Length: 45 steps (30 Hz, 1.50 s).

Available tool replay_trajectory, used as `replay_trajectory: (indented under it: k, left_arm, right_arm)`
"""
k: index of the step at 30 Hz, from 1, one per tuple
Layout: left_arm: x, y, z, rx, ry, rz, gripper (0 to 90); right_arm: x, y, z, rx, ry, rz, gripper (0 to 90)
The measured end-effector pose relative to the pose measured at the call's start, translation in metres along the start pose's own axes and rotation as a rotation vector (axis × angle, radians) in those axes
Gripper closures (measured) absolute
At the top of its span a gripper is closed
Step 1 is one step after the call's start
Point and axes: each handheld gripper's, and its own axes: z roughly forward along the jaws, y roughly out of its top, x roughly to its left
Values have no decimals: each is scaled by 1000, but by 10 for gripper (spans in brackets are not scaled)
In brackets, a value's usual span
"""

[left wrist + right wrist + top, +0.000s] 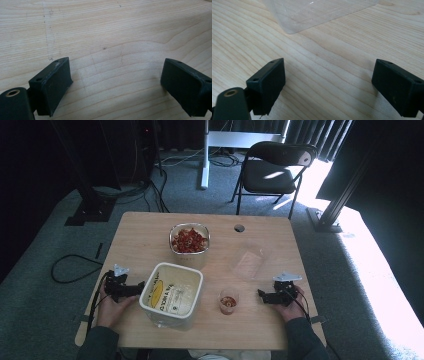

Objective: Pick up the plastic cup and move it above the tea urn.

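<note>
Now | left gripper (141, 285) open, touching tub (171, 292) | right gripper (261, 294) open, near cup (228, 300)

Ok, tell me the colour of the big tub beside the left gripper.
The tub is white, with a yellow patch on its inner side; the high view shows it best.

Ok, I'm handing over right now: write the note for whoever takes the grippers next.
Left gripper: open, empty, beside the white tub.
Right gripper: open, empty, resting on the table, pointing toward the small cup.
Glass bowl of red pieces sits behind the tub; a clear lid lies flat at centre right.
Done: the cup already holds some red pieces.
Left: likely more portioning, then lidding; nothing is gripped yet.
</note>
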Motion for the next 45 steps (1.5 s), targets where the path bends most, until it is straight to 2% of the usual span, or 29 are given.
replay_trajectory:
  k: [4,5,9,10,15,20,24,31,35,38,42,45]
  left_arm:
    - [0,0,0,0,0,0,101]
    - [0,0,0,0,0,0,101]
    - [0,0,0,0,0,0,102]
    - [0,0,0,0,0,0,102]
    - [0,0,0,0,0,-1,102]
    - [0,0,0,0,0,-1,102]
    - [0,0,0,-1,0,0,102]
    - [0,0,0,-1,1,0,102]
    - [0,0,0,-1,0,0,102]
    - [0,0,0,-2,1,-1,102]
    - [0,0,0,-1,1,-1,102]
    - [0,0,0,-1,1,-1,102]
  right_arm:
    - [-1,0,0,2,9,-9,113]
    - [-1,1,-2,10,12,-13,150]
    - [-1,2,-4,27,16,-19,205]
    - [0,4,-5,35,5,-23,236]
    - [0,15,-12,33,-22,-92,257]
    - [-10,32,-19,23,-43,-147,263]
    - [-21,49,-24,-9,-56,-155,265]
    - [-36,81,-20,-55,-50,-153,283]
    - [-46,98,-10,-75,-46,-108,299]
    - [-55,107,3,-60,-62,-85,322]
    - [-69,118,21,-46,-65,-19,401]
    - [-72,126,31,-38,-63,-18,461]
